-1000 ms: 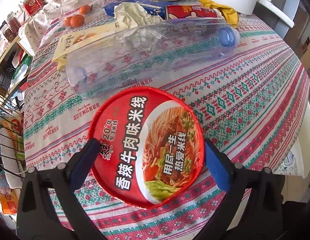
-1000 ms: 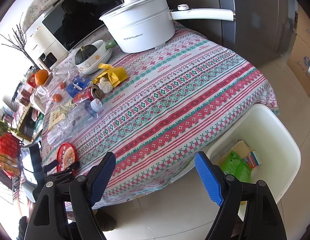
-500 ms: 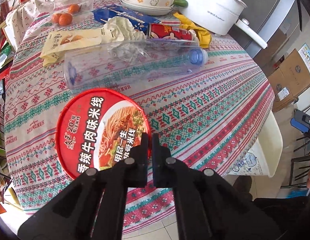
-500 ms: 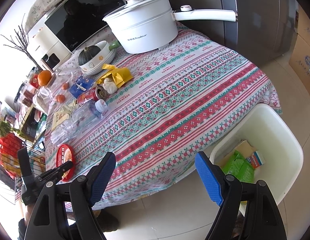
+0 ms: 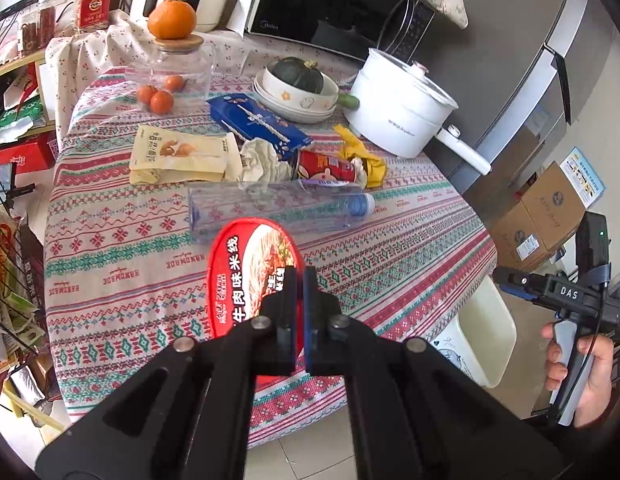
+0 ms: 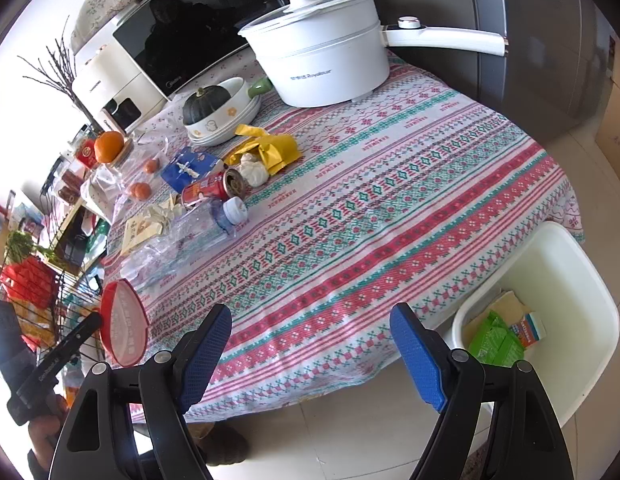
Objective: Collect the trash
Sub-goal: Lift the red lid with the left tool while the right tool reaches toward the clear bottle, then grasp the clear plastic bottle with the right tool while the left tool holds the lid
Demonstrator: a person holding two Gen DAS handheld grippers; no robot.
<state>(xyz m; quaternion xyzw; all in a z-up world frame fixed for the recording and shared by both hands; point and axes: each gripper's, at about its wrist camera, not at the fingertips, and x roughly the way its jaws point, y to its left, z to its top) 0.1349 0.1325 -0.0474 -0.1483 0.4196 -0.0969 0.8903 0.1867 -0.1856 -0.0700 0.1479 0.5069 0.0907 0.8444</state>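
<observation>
Lid [image 5: 245,276]: one, tilted, long axis running away from the left gripper [image 5: 299,280], which pinches its edge above the table [image 5: 410,232]. Right gripper [image 6: 310,344]: spread, empty.

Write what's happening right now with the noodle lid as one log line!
left hand-held gripper: shut on red noodle lid, lifted off table | right hand-held gripper: open, empty | bin: beside table

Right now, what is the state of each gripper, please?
Left gripper: jaws closed on the rim of the red noodle lid, lifted off the table.
Right gripper: jaws open, holding nothing.
</observation>
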